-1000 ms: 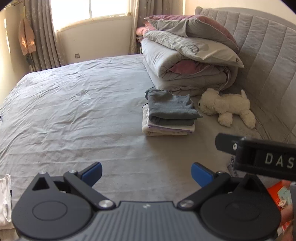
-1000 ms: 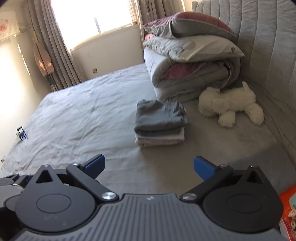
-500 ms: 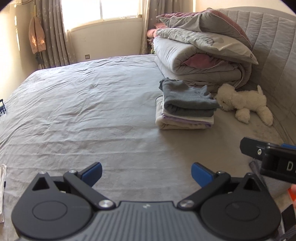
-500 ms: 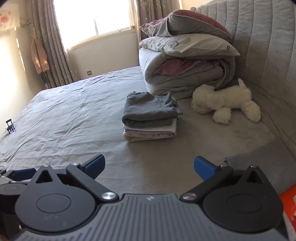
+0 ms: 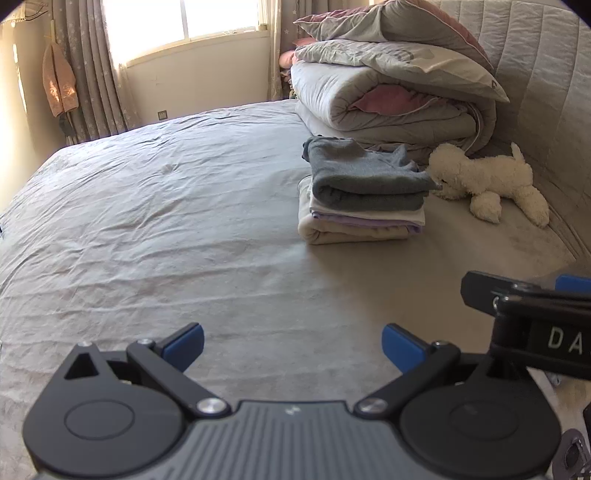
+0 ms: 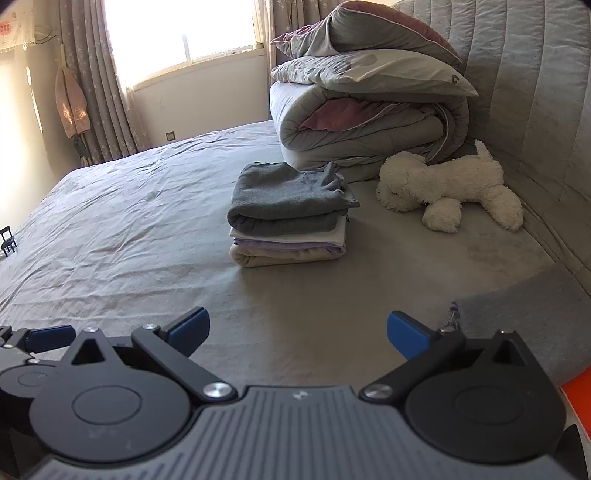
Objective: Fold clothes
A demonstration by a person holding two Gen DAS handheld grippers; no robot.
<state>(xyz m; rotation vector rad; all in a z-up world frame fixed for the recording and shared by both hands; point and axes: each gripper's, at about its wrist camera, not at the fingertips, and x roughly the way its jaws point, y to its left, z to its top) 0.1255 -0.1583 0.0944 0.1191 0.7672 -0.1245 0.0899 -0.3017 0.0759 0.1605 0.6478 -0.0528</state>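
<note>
- Covering nearly the whole scene, a wrinkled grey bedsheet [image 5: 155, 221] spreads over a wide bed, with bright sun on its far left part and shade toward the near right.
- The left gripper [image 5: 291, 345] hangs low over the near sheet, its blue-tipped fingers [image 5: 183, 341] spread wide with nothing between them.
- The right gripper [image 6: 297, 332] sits just beside it to the right, equally wide apart and empty; its black body shows at the right edge of the left wrist view.
- A stack of folded clothes [image 6: 290, 214] lies on the sheet right of centre, a grey garment on top, white and lilac layers under it, cream at the bottom.
- Another grey cloth [image 6: 532, 314] lies at the near right, close to the right gripper's right finger, its shape partly hidden.
- A white plush dog [image 6: 447, 188] lies right of the stack, near the quilted headboard [image 6: 528, 85].
- Behind the stack rises a pile of folded duvet and pillows [image 5: 391, 85].
- On the far wall a bright window [image 6: 177, 33] stands between patterned curtains [image 6: 92, 81], and a pink garment [image 5: 59, 85] hangs at the left.
</note>
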